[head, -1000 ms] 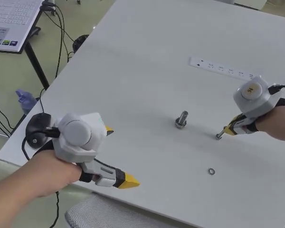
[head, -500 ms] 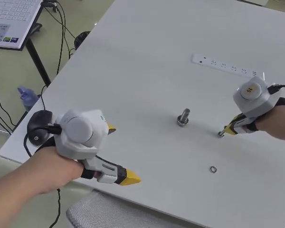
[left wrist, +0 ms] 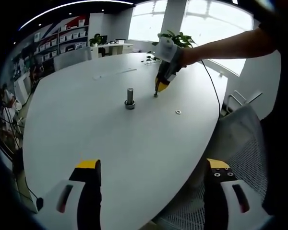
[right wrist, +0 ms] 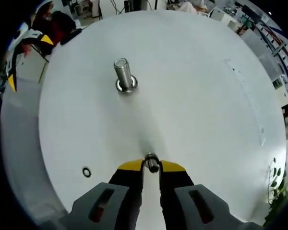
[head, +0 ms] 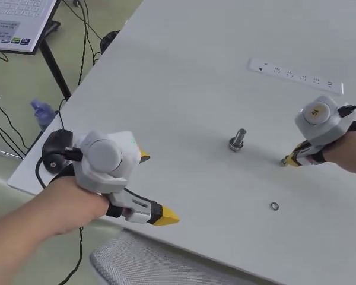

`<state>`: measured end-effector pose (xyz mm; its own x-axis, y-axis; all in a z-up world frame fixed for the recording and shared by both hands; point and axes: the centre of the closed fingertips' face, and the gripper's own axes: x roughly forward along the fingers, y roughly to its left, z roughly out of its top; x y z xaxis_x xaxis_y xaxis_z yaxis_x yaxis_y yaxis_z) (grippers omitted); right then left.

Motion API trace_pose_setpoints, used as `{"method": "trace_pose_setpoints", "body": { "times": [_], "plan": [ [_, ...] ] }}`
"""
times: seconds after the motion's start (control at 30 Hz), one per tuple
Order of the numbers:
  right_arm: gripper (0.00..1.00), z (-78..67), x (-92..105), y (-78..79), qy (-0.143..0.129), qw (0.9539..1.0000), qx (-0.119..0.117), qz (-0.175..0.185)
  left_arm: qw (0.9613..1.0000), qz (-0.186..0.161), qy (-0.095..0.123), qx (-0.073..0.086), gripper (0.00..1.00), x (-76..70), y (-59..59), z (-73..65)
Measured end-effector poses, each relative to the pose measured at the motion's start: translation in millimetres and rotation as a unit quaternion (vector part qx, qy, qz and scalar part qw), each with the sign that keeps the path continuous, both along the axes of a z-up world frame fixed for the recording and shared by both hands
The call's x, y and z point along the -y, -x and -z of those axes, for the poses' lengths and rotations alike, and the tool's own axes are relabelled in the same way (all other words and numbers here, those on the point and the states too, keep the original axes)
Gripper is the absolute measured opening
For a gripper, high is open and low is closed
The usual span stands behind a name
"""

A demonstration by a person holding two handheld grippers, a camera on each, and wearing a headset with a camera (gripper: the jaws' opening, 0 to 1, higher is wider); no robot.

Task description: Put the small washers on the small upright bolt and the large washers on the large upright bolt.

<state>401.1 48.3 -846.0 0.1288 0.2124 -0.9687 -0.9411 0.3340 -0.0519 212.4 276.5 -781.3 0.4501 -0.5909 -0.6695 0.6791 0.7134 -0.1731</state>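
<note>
**Head view: the right tool is working at the small bolt**

The right tool is reaching down to the small bolt, which is standing on the white surface. In the right gripper view its yellow tips are squeezing in close, with the top of the small bolt right between them. It is too small to tell if a washer is in there too.

The large bolt is standing just beside it, nearer the middle of the surface. One washer is lying flat on its own, closer to the person.

The left tool is hanging over the near edge, well apart from the bolts. Its tips are spread wide and are holding nothing.

Here is what could go wrong, I think:

- The small bolt is thin. If the right tool is tugging sideways as it lets go, the bolt could tip over.
- The loose washer is flat and thin. The tips could slide over it and push it away instead of picking it up.
- The two bolts are close, so a washer could be going onto the wrong one.
</note>
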Motion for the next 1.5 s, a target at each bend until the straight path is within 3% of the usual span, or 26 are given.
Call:
{"method": "trace_pose_setpoints", "body": {
  "times": [0.23, 0.53, 1.27, 1.5],
  "plan": [
    [0.13, 7.3, 0.7, 0.9, 0.004, 1.0, -0.003, -0.004, 1.0, -0.003, -0.001, -0.008, 0.87, -1.8, 2.6, 1.9],
    [0.13, 10.3, -0.4, 0.6, 0.006, 0.9999, -0.007, -0.007, 0.9999, -0.008, -0.003, -0.006, 0.87, -10.3, -1.5, -1.9],
    [0.14, 11.3, -0.3, -0.2, 0.001, 0.9999, -0.008, -0.008, 0.9999, -0.001, -0.004, -0.012, 0.83, -5.9, -0.3, 2.0],
    [0.19, 10.4, -2.7, 0.6, -0.002, 0.9999, -0.008, -0.013, 0.9999, 0.0, -0.004, -0.012, 0.82, -4.9, 2.1, 2.2]
  ]
}}
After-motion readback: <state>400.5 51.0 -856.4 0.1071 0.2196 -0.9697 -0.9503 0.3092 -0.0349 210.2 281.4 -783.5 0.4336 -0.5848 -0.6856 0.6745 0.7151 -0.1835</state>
